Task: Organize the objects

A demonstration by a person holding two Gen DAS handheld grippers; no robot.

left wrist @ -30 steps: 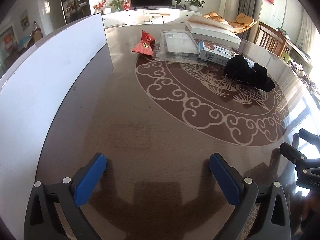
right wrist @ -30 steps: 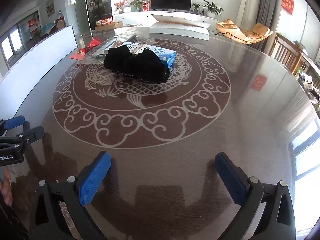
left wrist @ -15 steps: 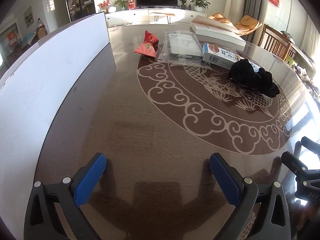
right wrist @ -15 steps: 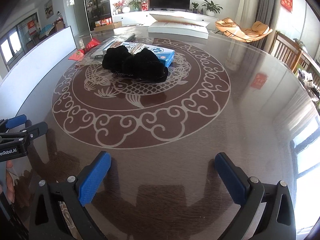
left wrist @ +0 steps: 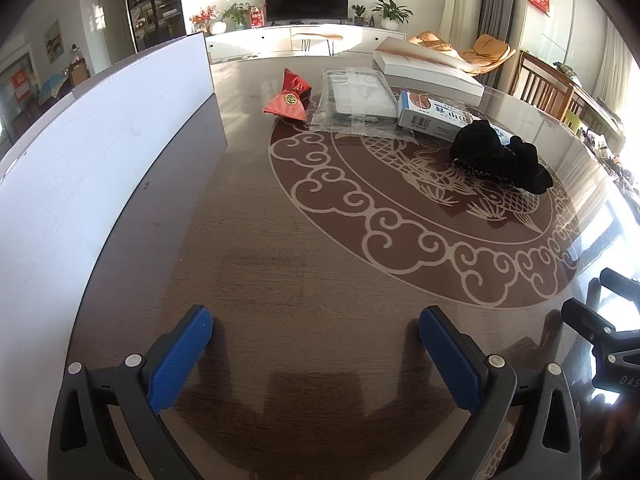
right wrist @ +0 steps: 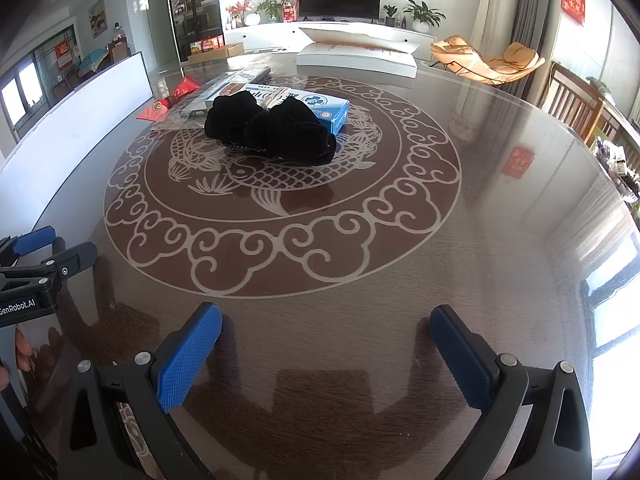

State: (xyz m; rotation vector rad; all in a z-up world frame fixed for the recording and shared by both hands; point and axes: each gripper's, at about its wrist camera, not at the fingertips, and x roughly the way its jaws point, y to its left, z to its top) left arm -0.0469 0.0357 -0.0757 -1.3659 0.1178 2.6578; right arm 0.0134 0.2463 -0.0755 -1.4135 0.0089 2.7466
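Note:
A black cloth bundle (right wrist: 272,132) (left wrist: 500,158) lies on the round table's fish pattern, partly over a blue and white box (right wrist: 320,106) (left wrist: 436,116). Beside them lie a clear plastic packet (left wrist: 356,100) (right wrist: 204,98) and a red pouch (left wrist: 290,98) (right wrist: 168,102). A large white flat box (right wrist: 356,56) (left wrist: 428,70) sits at the far side. My left gripper (left wrist: 316,328) is open near the table's front edge, nothing between its fingers. My right gripper (right wrist: 326,326) is open too, empty, well short of the bundle.
A long white board (left wrist: 80,160) (right wrist: 80,112) stands upright along the table's left side. Wooden chairs (right wrist: 576,100) stand at the right. The glass-topped table (right wrist: 500,220) is bare brown wood between the grippers and the objects. A hand (right wrist: 16,356) shows at the lower left.
The left wrist view has swung slightly, so the objects sit a little further right and nearer. Both grippers stay open and empty.

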